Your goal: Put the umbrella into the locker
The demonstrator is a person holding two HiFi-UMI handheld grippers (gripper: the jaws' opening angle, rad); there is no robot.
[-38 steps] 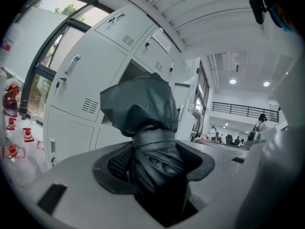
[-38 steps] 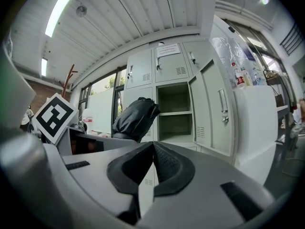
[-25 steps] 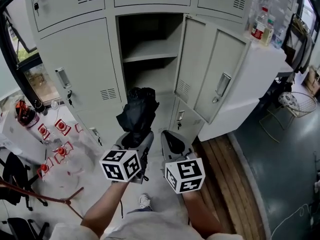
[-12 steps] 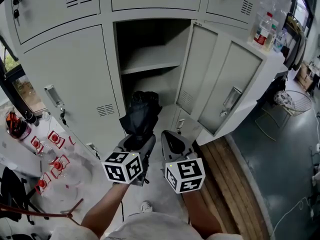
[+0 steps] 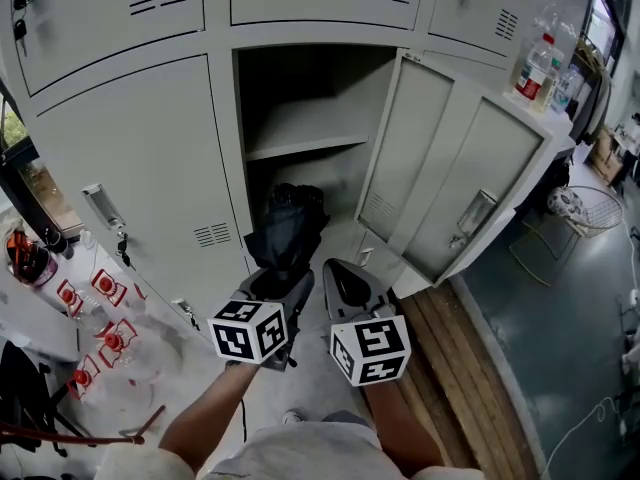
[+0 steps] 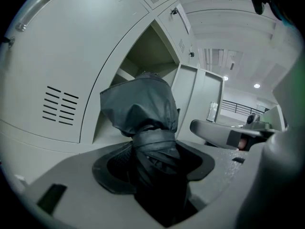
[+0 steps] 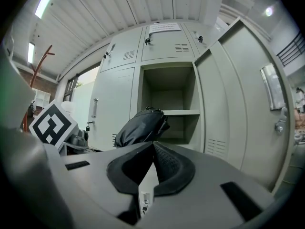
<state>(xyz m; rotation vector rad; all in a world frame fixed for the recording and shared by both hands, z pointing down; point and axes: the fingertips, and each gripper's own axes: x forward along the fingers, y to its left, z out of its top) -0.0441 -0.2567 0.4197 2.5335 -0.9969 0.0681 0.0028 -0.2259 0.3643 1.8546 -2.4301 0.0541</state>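
Note:
A folded black umbrella (image 5: 287,230) stands up out of my left gripper (image 5: 276,280), which is shut on its lower end; the wrapped fabric (image 6: 152,147) fills the jaws in the left gripper view. Its top reaches the mouth of the open locker (image 5: 300,118), below the locker's shelf (image 5: 305,144). The locker door (image 5: 400,173) is swung out to the right. My right gripper (image 5: 345,286) hangs beside the left one, shut with nothing between its pads (image 7: 164,163). In the right gripper view the umbrella (image 7: 142,126) shows in front of the open compartment (image 7: 169,101).
Shut locker doors (image 5: 140,158) flank the open one, and a second open door (image 5: 480,193) stands further right. Bottles (image 5: 535,68) sit on a white top at the right. A wooden platform (image 5: 470,368) lies on the floor. Red-marked items (image 5: 95,298) lie at the left.
The view has closed in on the lockers. My left gripper has carried the umbrella forward toward the open compartment. The right gripper has stayed beside it.

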